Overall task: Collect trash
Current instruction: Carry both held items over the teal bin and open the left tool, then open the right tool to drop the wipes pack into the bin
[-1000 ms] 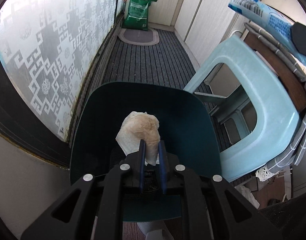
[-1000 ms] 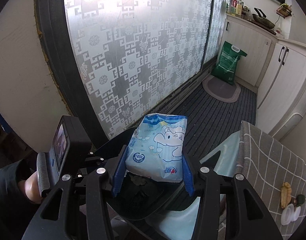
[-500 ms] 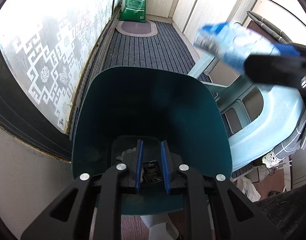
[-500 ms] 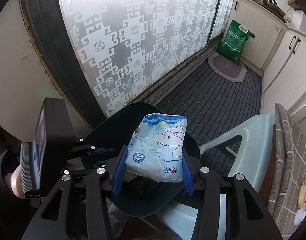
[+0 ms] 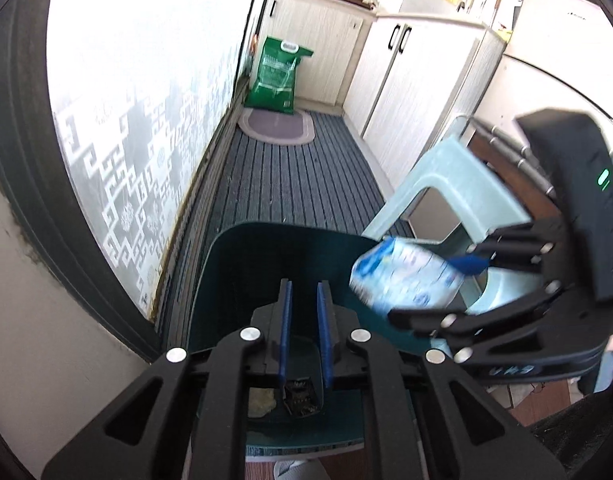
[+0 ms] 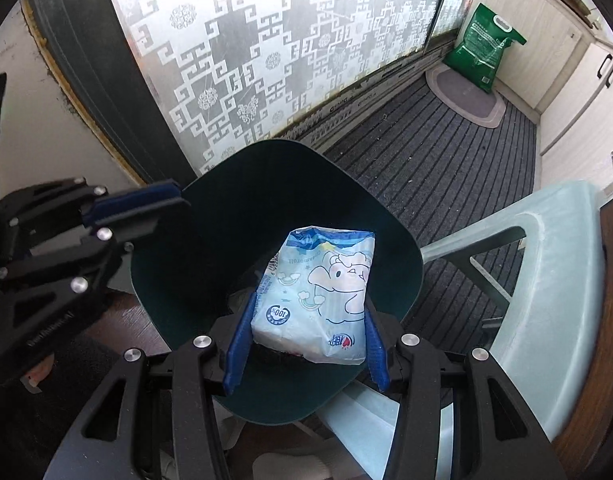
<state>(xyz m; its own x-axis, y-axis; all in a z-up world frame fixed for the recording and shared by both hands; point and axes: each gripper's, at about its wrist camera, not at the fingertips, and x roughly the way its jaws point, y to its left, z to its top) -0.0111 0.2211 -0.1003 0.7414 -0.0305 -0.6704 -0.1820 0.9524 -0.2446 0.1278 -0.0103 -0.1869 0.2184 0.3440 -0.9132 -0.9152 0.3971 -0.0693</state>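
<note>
A dark green trash bin (image 5: 242,272) (image 6: 210,224) stands on the floor below both grippers. My left gripper (image 5: 303,292) is over the bin's near rim, its jaws a small gap apart and empty. The crumpled tissue (image 5: 261,400) lies at the bin's bottom beside other trash. My right gripper (image 6: 306,320) is shut on a light blue tissue pack (image 6: 318,292) with a cartoon elephant and holds it over the bin's mouth. The pack also shows, blurred, in the left wrist view (image 5: 402,276), at the bin's right rim.
A pale blue plastic stool (image 5: 458,184) (image 6: 546,280) stands right of the bin. A patterned frosted glass door (image 6: 266,40) runs along the left. A striped floor mat (image 5: 290,176), a green bag (image 5: 276,76) and white cabinets (image 5: 406,80) lie beyond.
My left gripper let the tissue fall into the bin and now stands empty. My right gripper brought the blue pack down over the bin's mouth.
</note>
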